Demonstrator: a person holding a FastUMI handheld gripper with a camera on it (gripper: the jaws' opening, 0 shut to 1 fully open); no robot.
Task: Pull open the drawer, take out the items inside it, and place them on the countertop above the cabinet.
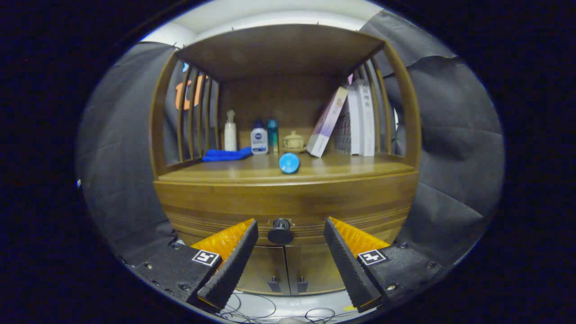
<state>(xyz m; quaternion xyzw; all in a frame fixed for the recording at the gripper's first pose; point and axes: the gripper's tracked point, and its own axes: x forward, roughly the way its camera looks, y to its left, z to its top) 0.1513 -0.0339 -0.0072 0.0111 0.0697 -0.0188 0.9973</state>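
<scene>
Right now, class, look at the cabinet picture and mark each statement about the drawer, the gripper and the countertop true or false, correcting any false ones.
1. The drawer is closed. True.
2. The gripper is shut on the drawer knob. False: its fingers stand open, the knob between them and untouched.
3. A blue round-ended item lies on the countertop, in front of the bottles. True.
4. The books stand beside the white pump bottle. False: they lean at the opposite end of the countertop.
5. A blue cloth lies by the pump bottle. True.
</scene>
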